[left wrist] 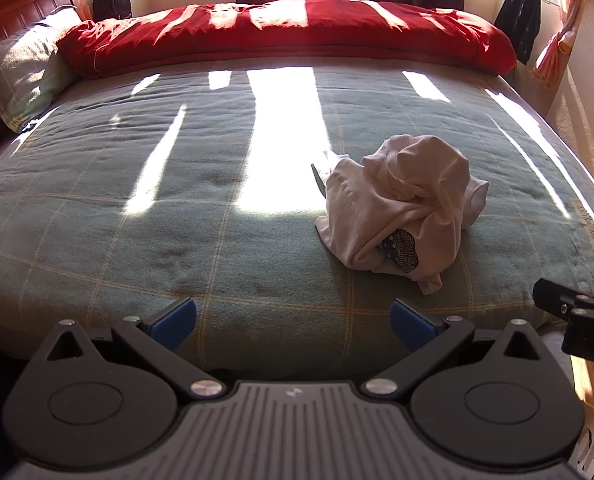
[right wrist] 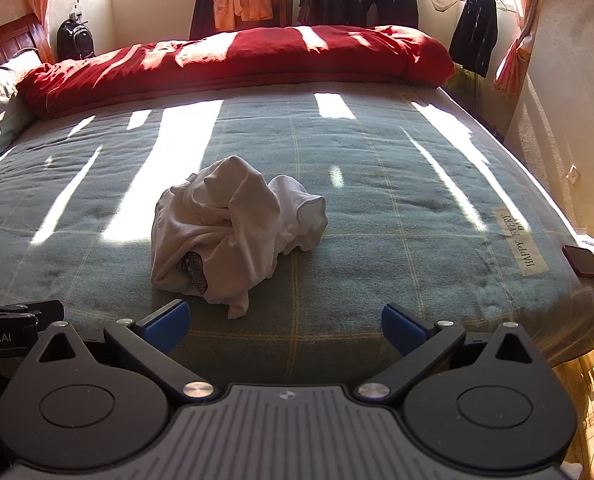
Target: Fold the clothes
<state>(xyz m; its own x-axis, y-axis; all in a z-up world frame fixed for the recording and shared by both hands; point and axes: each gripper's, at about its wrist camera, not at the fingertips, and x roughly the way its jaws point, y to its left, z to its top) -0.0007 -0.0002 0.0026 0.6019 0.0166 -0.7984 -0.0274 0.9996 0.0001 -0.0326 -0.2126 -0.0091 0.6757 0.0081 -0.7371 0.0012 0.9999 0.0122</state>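
White cloth, a crumpled shirt (left wrist: 401, 212), sits bunched on the green blanket (left wrist: 177, 184) toward the near edge of the bed, well short of the red quilt (left wrist: 289, 36) rolled up along the far side. That bare stretch looks kept free as a folding surface. Nothing is folded yet. From left to right, the left gripper (left wrist: 293, 322) hovers level at the bed's edge, its tongs spread wide and empty, the shirt ahead and to its right. The right gripper (right wrist: 285, 322) mirrors it alongside, tongs equally wide and empty, with the shirt (right wrist: 233, 232) close ahead, slightly left.
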